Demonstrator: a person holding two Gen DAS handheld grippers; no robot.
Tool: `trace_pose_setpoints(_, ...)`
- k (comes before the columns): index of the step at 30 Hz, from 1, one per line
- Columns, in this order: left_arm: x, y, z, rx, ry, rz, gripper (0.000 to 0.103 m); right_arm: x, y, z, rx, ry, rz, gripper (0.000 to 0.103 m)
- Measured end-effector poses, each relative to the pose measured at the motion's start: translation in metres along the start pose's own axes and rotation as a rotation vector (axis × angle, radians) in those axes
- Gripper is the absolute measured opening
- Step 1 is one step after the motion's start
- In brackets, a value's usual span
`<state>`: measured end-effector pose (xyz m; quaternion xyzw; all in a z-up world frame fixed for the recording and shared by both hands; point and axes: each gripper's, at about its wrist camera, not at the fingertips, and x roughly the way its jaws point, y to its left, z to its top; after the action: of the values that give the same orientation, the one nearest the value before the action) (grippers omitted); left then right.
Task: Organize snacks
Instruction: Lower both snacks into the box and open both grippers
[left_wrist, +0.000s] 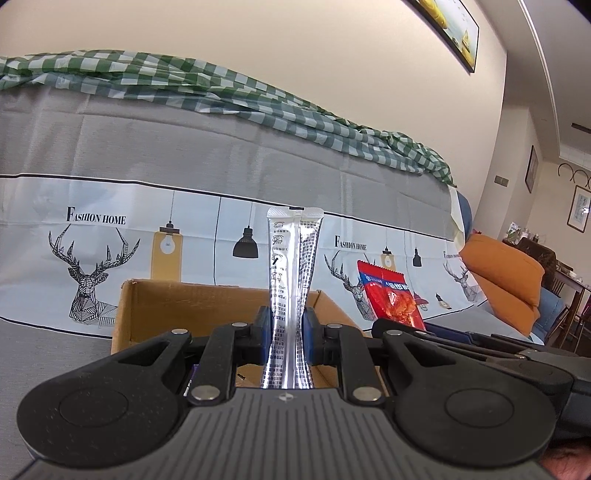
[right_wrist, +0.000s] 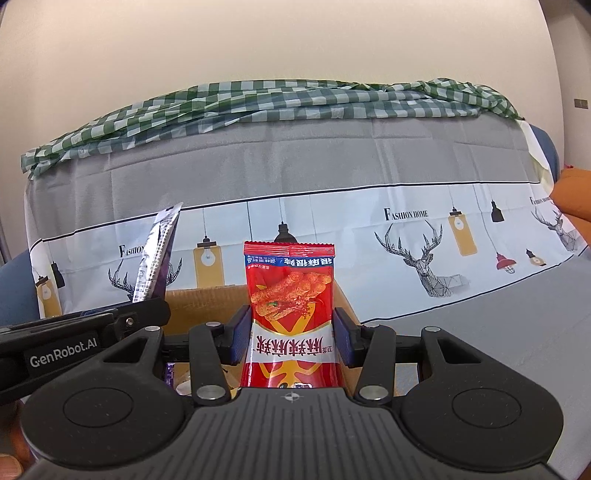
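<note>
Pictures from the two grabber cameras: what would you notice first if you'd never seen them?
First, the bright red snack packet, upright and pinched in the right gripper, in front of the open cardboard box. Then the shiny silver stick packets standing tall in the left gripper over the same box. Behind both, a grey cloth printed with deer and lamps covers the sofa.

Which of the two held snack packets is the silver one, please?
The long thin stick packet in the left tool; the right tool holds a wider red packet.
</note>
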<state>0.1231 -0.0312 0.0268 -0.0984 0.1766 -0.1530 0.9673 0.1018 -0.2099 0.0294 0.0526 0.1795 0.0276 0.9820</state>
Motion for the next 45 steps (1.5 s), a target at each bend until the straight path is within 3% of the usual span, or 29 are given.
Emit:
trace_pose_setpoints(8, -0.001, 0.000, 0.000, -0.002, 0.000, -0.018, 0.019, -0.001, 0.001, 0.000, 0.003, 0.006, 0.001, 0.050)
trace_pose_setpoints(10, 0.000, 0.001, 0.000, -0.007, 0.008, -0.026, 0.023, 0.000, 0.002, 0.001, 0.000, 0.011, -0.003, 0.052)
trace_pose_setpoints(13, -0.001, 0.003, 0.000, -0.020, 0.004, -0.015, 0.027, 0.001, 0.003, 0.002, 0.000, 0.015, -0.021, 0.068)
trace_pose_setpoints(18, -0.007, 0.012, 0.003, -0.042, -0.005, -0.001, 0.028, 0.001, 0.005, 0.005, 0.016, 0.017, -0.020, 0.078)
trace_pose_setpoints(21, -0.018, 0.016, 0.006, -0.055, -0.008, 0.002, 0.043, -0.001, 0.007, 0.007, 0.022, 0.015, -0.015, 0.083)
trace_pose_setpoints(25, -0.042, 0.017, 0.015, -0.027, -0.003, 0.030, 0.072, -0.011, 0.006, 0.010, 0.044, 0.024, -0.002, 0.096)
trace_pose_setpoints(28, -0.062, 0.015, 0.021, -0.023, 0.033, 0.077, 0.080, -0.023, 0.007, 0.017, 0.035, 0.056, 0.007, 0.102)
trace_pose_setpoints(34, -0.116, -0.011, 0.012, 0.010, 0.029, 0.180, 0.089, -0.068, 0.002, 0.020, 0.006, 0.073, 0.008, 0.102)
trace_pose_setpoints(37, -0.135, -0.024, -0.004, -0.033, 0.070, 0.190, 0.103, -0.089, -0.001, 0.005, -0.028, 0.080, -0.006, 0.102)
trace_pose_setpoints(41, -0.140, -0.027, -0.041, -0.117, 0.182, 0.208, 0.102, -0.106, -0.005, -0.022, -0.029, 0.128, -0.001, 0.102)
trace_pose_setpoints(45, -0.130, -0.021, -0.073, -0.079, 0.287, 0.291, 0.102, -0.111, 0.009, -0.032, -0.130, 0.118, -0.013, 0.102)
